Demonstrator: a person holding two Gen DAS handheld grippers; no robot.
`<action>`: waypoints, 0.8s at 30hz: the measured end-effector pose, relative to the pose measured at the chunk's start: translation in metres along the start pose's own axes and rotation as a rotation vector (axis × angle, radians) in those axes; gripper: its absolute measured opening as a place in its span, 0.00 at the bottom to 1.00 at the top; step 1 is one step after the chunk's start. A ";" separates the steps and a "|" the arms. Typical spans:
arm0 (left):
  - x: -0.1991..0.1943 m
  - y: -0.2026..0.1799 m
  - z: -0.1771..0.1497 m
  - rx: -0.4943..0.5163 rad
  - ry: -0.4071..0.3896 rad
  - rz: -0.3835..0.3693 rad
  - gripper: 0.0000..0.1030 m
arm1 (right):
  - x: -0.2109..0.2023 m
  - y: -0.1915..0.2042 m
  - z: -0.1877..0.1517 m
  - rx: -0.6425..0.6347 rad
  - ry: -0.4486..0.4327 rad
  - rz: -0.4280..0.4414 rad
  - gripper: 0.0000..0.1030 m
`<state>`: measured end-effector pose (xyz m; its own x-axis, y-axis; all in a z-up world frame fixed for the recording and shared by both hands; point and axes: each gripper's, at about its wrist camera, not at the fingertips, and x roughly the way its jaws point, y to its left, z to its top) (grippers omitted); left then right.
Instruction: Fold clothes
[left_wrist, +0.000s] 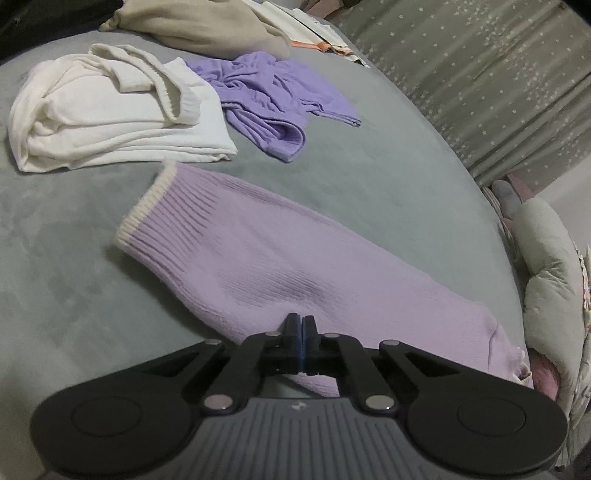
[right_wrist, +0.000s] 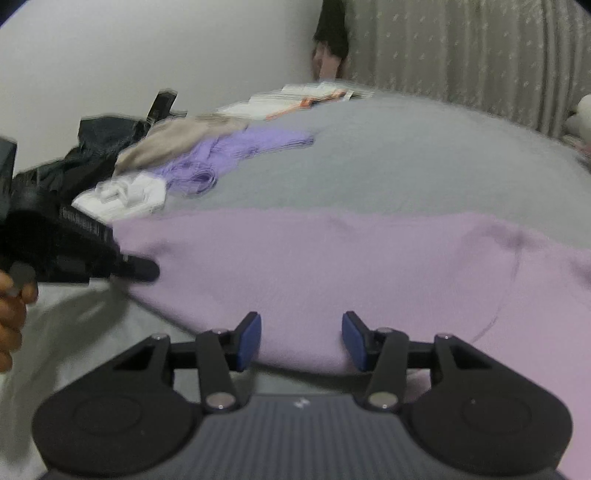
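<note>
Bed (left_wrist: 369, 177): covered in grey-green plush fabric, filling most of both views and bearing all the clothes.
Curtain (left_wrist: 480, 81): pale grey-green, strewn with small star marks, hanging behind the far edge of the bed.
Lilac sweater (right_wrist: 332, 266): spread across the near part of the bed, directly ahead of both grippers (blurred in the right wrist view).
Sleeve (left_wrist: 258, 254): ribbed lilac knit, lying flat and slantwise from the cream-edged cuff at the far left toward the near right.
White garment (left_wrist: 110, 118): folded in a thick stack, just beyond the cuff, apart from it.
Purple garment (left_wrist: 266, 99): rumpled, touching the right edge of the white stack.
Beige garment (left_wrist: 199, 29): crumpled at the far side, behind the white and purple pieces.
Dark clothing (right_wrist: 92, 147): black heap at the far left of the bed, seen in the right wrist view only.
Quilted bedding (left_wrist: 546, 280): pale green, bunched at the right edge of the bed.
Left gripper (left_wrist: 299, 325): pads pressed together at the near edge of the sleeve; whether knit is caught between them cannot be told (fingertips hide the spot).
Right gripper (right_wrist: 301, 339): jaws standing apart over the near hem of the lilac sweater, blue pads on either side of the fabric, not pressing it.
Hand (right_wrist: 11, 314): fingers at the left border of the right wrist view, wrapped around the left gripper's black body.
</note>
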<state>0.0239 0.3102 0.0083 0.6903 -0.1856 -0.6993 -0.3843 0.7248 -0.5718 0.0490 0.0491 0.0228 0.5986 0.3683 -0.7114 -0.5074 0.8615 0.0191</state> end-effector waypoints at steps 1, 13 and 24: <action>-0.001 0.000 0.001 0.004 -0.005 0.008 0.02 | 0.001 0.003 -0.001 -0.015 -0.006 -0.011 0.48; -0.017 0.012 0.011 0.065 -0.087 0.118 0.02 | -0.028 -0.004 -0.011 -0.031 0.014 0.051 0.51; -0.023 -0.003 0.006 0.113 -0.111 0.064 0.19 | -0.101 -0.052 -0.034 0.037 -0.026 0.014 0.69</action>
<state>0.0128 0.3168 0.0287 0.7324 -0.0673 -0.6775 -0.3624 0.8039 -0.4715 -0.0066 -0.0444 0.0698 0.6079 0.3886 -0.6924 -0.4926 0.8685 0.0549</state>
